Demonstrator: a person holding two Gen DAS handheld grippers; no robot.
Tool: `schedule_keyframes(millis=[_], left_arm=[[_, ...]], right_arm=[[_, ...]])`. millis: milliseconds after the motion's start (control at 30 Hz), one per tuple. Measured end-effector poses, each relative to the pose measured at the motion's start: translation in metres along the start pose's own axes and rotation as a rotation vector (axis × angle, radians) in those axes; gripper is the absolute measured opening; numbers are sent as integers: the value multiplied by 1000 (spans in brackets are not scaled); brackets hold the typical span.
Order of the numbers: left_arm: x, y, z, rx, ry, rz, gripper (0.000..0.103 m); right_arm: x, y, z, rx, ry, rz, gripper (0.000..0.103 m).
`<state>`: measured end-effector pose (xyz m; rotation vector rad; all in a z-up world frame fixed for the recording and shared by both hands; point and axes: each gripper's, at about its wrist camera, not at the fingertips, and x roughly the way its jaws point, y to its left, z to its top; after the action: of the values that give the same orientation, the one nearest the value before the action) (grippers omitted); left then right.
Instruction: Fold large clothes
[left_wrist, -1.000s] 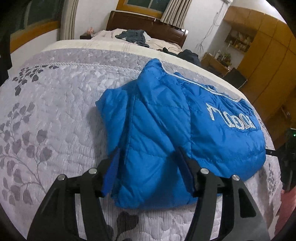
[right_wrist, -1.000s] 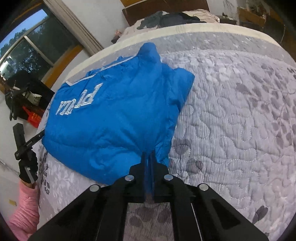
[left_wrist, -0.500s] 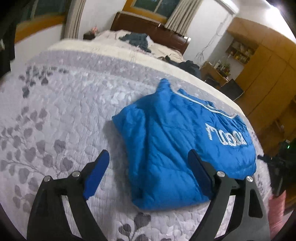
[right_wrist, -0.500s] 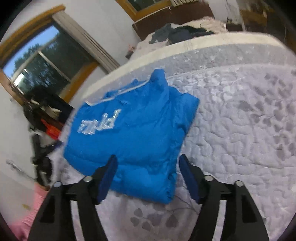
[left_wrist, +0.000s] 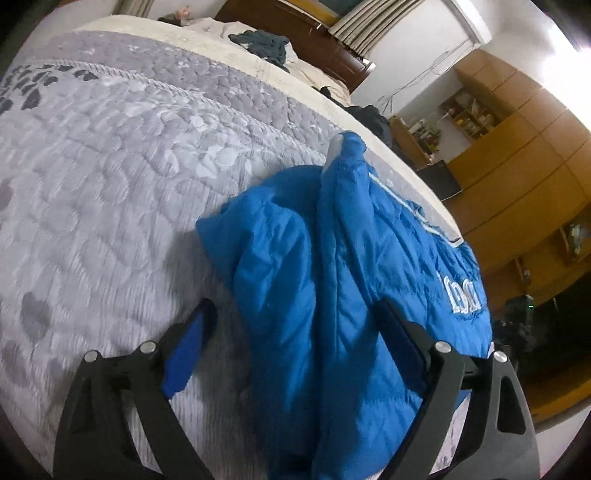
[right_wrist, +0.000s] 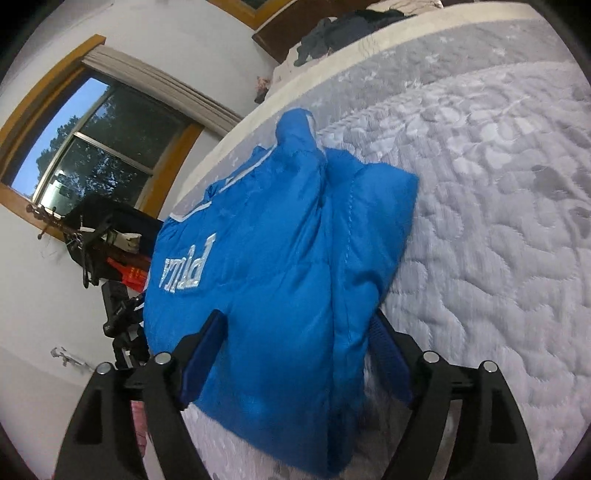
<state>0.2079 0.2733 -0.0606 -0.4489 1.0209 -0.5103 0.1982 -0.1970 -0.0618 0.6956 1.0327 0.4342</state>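
Note:
A blue padded jacket (left_wrist: 332, 280) lies folded on the grey quilted bedspread (left_wrist: 110, 184), with white lettering (left_wrist: 461, 295) near its far right side. My left gripper (left_wrist: 295, 328) is open and hangs close over the jacket's near left edge, which runs between the fingers. In the right wrist view the same jacket (right_wrist: 277, 258) fills the middle, lettering (right_wrist: 188, 269) at its left. My right gripper (right_wrist: 297, 332) is open too, its fingers straddling the near end of the jacket, holding nothing. The bedspread (right_wrist: 498, 221) stretches away to the right.
Dark clothes (left_wrist: 266, 40) lie heaped by the wooden headboard at the far end of the bed. A wooden wardrobe (left_wrist: 517, 166) stands to the right. Beside the bed, under a window (right_wrist: 92, 147), there is dark equipment (right_wrist: 110, 240).
The right gripper, shut on the jacket's edge a second ago, has let go and opened. Both grippers drew back, then came in close and low over the jacket's near end.

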Motion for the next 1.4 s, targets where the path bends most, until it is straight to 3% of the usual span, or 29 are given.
schedule_keyframes(millis=[100,233,300,367,467,533,633,833,1100,1267,1400], left_arm=[[10,-2,7,-12,14,-47,88],[21,-12,11,6,43,-49,84],[23,-16,10,12,51,-47,69],[25,-16,9,-22,64,-87,46],[25,-20,7,-69,47,-90,35],[21,-26,5,-64,25,-71,25],[8,-40,3,-49,-5,-95,18],[-21,-88,-18,32,-21,-165,17],[-53,-144,-84,131,8,-246,17],[-52,-140,-119,157,26,-244,18],[-30,-106,-138,78,53,-194,20]], right_arm=[[15,-3,5,21,11,22,81],[25,1,8,14,-2,27,75],[23,4,6,1,-14,27,64],[18,7,2,-6,-26,48,45],[9,14,-1,-19,-48,55,35],[2,21,-4,-32,-60,55,32],[-11,37,-7,-66,-80,71,29],[-56,68,-27,-152,-120,67,28],[-127,83,-83,-213,-159,26,27],[-146,65,-118,-188,-164,2,28],[-137,27,-130,-88,-134,-14,29]])
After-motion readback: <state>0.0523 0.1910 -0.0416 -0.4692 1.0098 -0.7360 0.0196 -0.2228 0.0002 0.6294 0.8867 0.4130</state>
